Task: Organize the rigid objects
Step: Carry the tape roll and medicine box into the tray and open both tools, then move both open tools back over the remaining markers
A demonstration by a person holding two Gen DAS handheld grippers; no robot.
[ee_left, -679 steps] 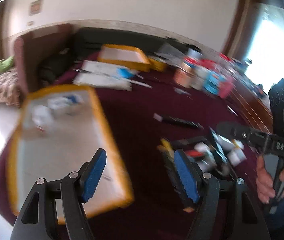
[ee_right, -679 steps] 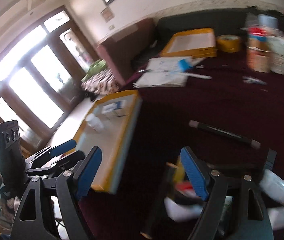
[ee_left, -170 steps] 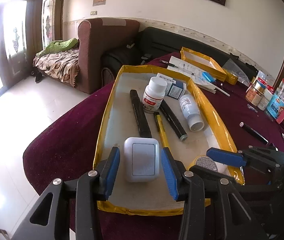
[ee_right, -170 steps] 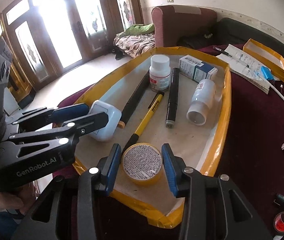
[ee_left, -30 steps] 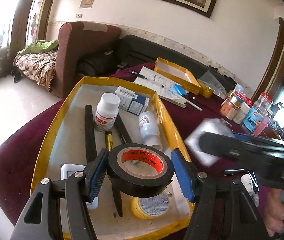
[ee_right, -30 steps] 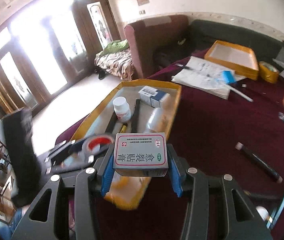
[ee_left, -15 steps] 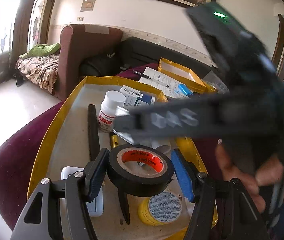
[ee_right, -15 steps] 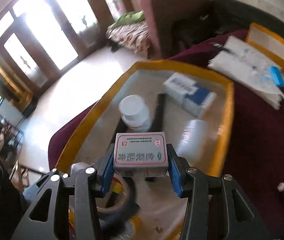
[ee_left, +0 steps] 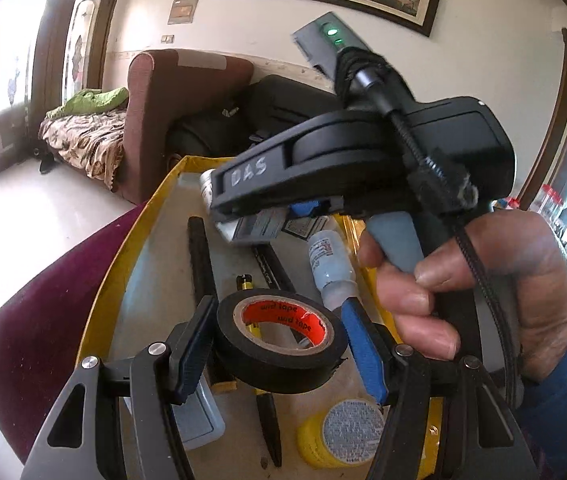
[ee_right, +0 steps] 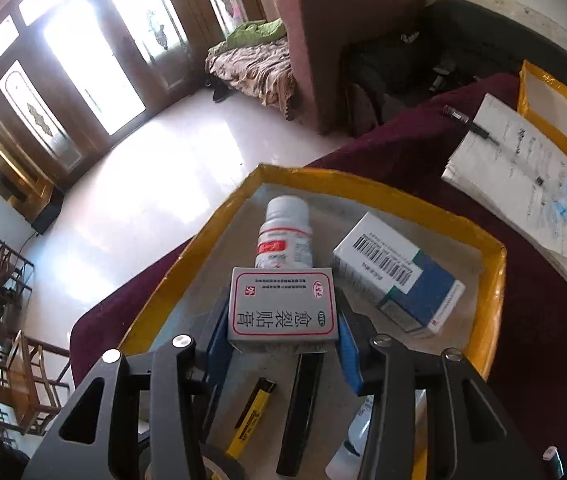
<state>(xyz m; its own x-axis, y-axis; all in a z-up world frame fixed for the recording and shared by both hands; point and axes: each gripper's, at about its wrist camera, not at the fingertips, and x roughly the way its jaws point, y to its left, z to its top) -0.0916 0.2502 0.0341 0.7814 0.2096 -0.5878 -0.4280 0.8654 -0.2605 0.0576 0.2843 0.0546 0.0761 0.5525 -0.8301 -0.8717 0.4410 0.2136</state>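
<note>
- Left gripper (ee_left: 279,346) clamped on a black electrical tape roll (ee_left: 279,344), above the near end of the yellow-rimmed tray (ee_left: 123,264).
- Yellow round tin (ee_left: 339,438) and grey case (ee_left: 199,416) on the tray floor beneath.
- Right gripper (ee_right: 281,336) gripping a grey ointment box (ee_right: 282,310) over the tray's middle.
- Upright white pill bottle (ee_right: 285,236) and blue-white carton (ee_right: 399,276) at the tray's far end.
</note>
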